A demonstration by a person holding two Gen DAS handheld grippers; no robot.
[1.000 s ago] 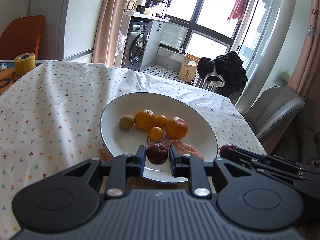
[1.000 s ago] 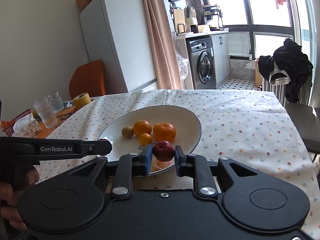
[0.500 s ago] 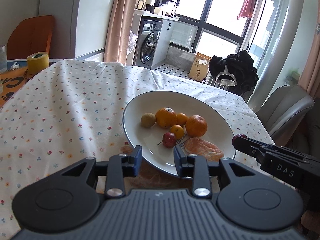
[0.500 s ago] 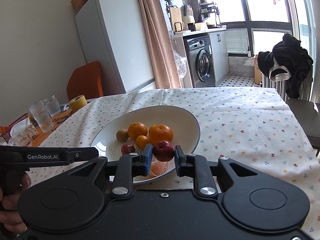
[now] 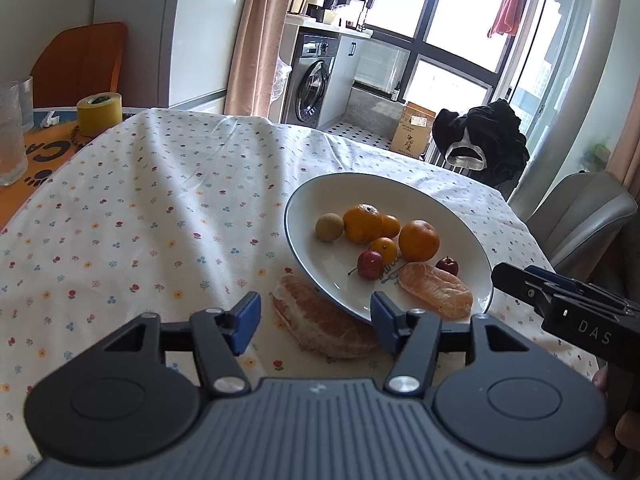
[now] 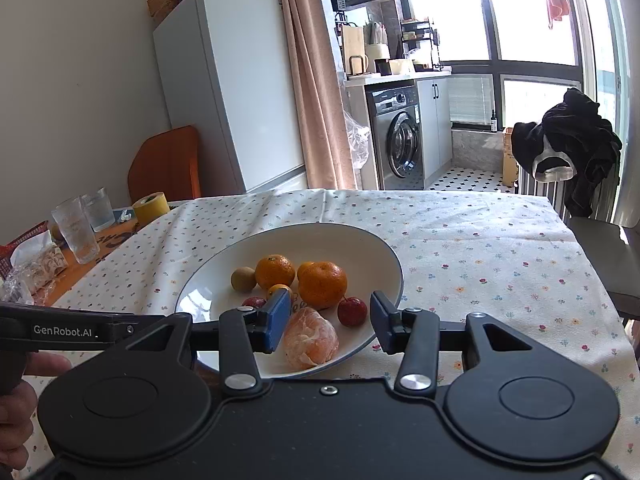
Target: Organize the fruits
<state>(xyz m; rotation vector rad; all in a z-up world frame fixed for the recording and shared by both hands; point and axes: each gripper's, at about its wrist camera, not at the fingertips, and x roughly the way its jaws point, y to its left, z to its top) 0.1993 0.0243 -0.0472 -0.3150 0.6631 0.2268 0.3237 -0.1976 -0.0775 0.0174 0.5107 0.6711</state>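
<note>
A white plate [image 5: 296,200] [image 6: 384,248] on the flowered tablecloth holds two big oranges [image 5: 419,240], smaller oranges, a brownish round fruit [image 5: 329,227] and a peeled orange [image 5: 435,289] [image 6: 311,338]. Two small red fruits lie in it [image 5: 370,265] [image 6: 352,311]. A second peeled piece [image 5: 320,326] rests on the cloth against the plate's near rim. My left gripper [image 5: 314,312] hovers over that piece, jaws opening, nothing gripped. My right gripper [image 6: 330,308] is at the plate's near edge, jaws opening; the red fruit lies free between them.
A yellow tape roll [image 5: 99,114] and drinking glasses [image 6: 76,230] stand at the table's far left on an orange mat. A grey chair [image 5: 580,212] is at the right edge, an orange chair [image 6: 166,164] at the back left. A hand holds each gripper.
Both grippers let go of their small red fruits, which now lie in the plate. The left gripper drew back to the left and opened wider; the right gripper opened in place.
</note>
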